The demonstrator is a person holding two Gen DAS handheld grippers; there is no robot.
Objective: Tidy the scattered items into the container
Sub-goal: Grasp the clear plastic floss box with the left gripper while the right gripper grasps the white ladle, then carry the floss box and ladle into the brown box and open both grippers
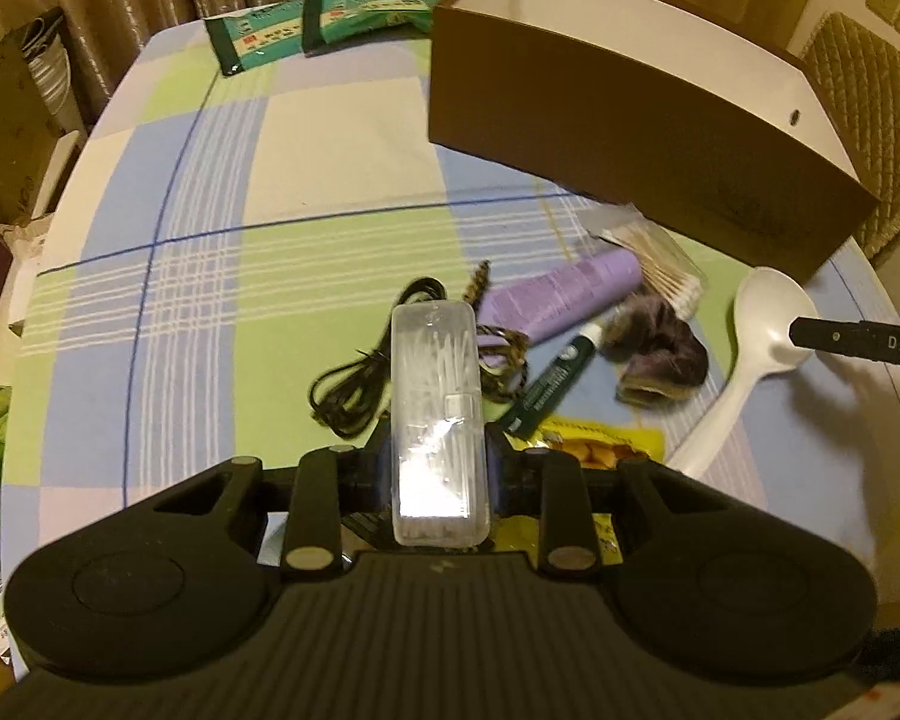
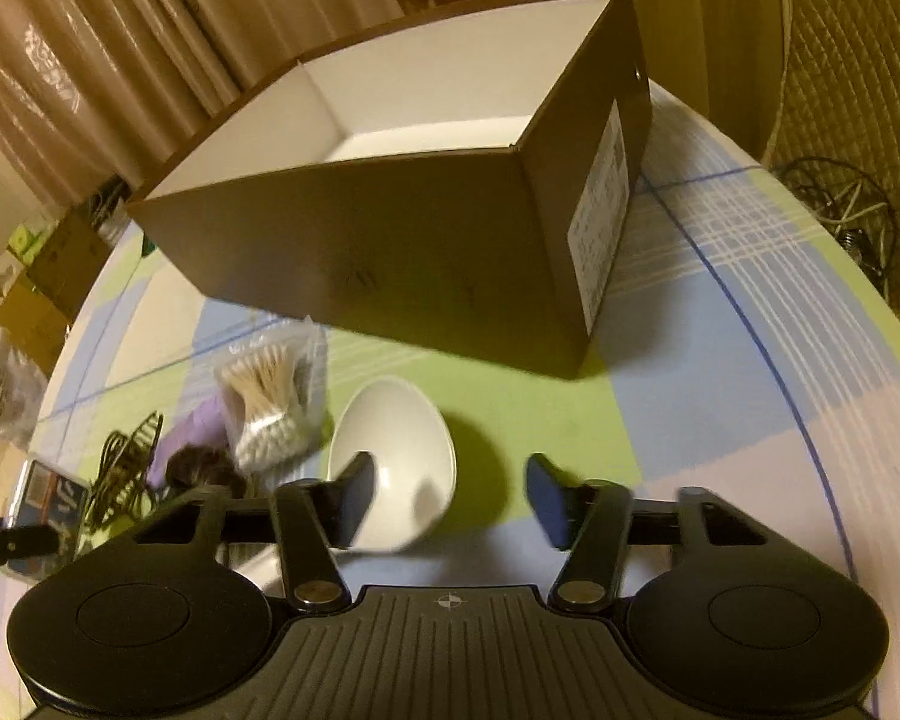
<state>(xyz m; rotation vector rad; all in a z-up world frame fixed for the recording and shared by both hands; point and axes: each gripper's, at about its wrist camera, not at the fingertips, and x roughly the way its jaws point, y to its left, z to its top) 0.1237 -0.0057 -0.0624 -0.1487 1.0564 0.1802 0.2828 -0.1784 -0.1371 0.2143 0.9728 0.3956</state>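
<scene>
On table (image 1: 342, 138): 1 box (image 1: 570, 138) | 2 green packets (image 1: 306, 24) | left gripper (image 1: 438, 456) clamps clear case (image 1: 435, 396) | right gripper (image 2: 450, 498) apart

Matte black throughout. Left gripper (image 1: 439, 468): broad ribbed plate at the near edge, stamped with a small compass mark; a round housing with a raised disc on either side; two flat link bars rising from silver pivot pins; triangular cut-outs in the outer arms; blue pads on the fingers (image 1: 381, 468). Right gripper (image 2: 450, 504): same ribbed plate, compass mark, twin discs and silver pins; dark blue pads on the fingers (image 2: 354, 504). Seen from the left camera, a black finger bar with a small screw and white letters "DAS".
</scene>
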